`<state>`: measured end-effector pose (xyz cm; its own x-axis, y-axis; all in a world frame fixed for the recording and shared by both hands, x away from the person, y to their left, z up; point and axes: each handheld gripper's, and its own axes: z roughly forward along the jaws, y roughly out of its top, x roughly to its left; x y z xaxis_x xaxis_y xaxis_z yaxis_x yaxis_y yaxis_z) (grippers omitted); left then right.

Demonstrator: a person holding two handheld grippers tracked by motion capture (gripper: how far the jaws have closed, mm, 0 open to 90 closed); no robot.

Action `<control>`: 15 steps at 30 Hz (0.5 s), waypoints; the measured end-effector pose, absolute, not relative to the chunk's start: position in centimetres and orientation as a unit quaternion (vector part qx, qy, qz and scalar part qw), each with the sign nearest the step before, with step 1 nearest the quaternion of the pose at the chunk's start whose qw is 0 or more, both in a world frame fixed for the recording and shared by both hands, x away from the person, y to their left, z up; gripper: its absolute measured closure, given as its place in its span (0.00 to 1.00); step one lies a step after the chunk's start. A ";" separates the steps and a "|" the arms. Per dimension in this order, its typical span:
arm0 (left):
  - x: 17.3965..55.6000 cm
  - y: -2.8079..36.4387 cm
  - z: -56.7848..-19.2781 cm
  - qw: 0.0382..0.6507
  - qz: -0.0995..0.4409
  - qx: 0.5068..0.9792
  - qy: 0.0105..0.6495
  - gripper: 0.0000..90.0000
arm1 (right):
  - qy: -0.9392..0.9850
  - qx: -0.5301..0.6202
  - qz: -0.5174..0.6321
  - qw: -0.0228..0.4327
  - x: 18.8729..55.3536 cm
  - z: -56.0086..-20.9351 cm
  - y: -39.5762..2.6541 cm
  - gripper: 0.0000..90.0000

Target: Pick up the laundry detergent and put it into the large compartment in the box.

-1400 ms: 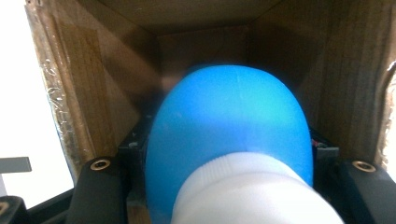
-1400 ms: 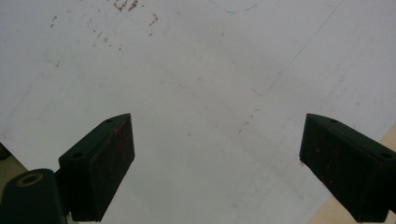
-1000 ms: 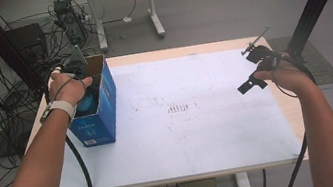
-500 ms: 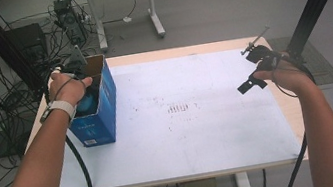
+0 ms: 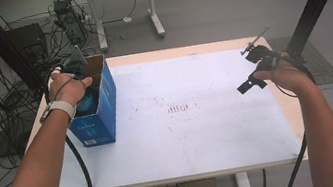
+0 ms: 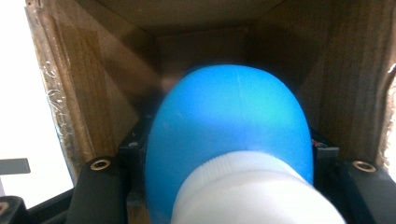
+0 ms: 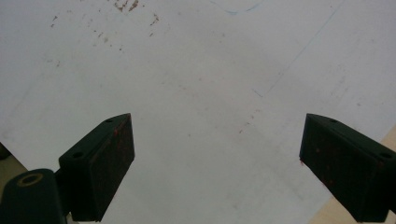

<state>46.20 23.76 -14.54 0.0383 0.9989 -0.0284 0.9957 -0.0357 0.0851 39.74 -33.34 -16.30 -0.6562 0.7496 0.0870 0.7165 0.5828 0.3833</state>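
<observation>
Where the left hand (image 5: 68,88) reaches into the open-topped blue cardboard box (image 5: 101,111) at the upper left of the high view, the left gripper (image 6: 224,186) sits inside the box's brown, fibrous corrugated walls; its jaws stand on either side of a smooth, rounded blue plastic bottle with a ribbed white cap (image 6: 229,135), closed against its sides. The bottle fills the centre of the left gripper view, its cap at the lower edge. The box stands on the left edge of the matte white sheet (image 5: 186,136) that covers the pale wooden table (image 5: 295,118), the sheet speckled with small brown marks near its middle. Compared with the earlier frames, nothing has visibly shifted. At the right of the high view, the right gripper (image 7: 215,158) hovers over the bare sheet, its flat black pads (image 7: 105,163) spread wide and holding nothing.
</observation>
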 end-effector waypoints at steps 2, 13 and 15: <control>46.2 23.8 -14.5 0.040 0.019 0.719 0.693 0.41 | 0.888 0.413 0.196 0.041 39.8 -16.3 -33.3 0.11; 46.0 23.9 -14.6 0.046 0.021 0.719 0.694 0.41 | 0.888 0.413 0.197 0.041 39.7 -16.4 -33.4 0.11; 46.0 24.1 -14.6 0.048 0.020 0.718 0.694 0.41 | 0.888 0.413 0.196 0.041 39.7 -16.4 -33.4 0.11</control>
<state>45.99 24.05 -14.58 0.0353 0.9987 -0.0381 0.9947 -0.0314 0.0975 39.74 -33.38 -16.43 -0.6553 0.7500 0.0902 0.7181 0.5814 0.3825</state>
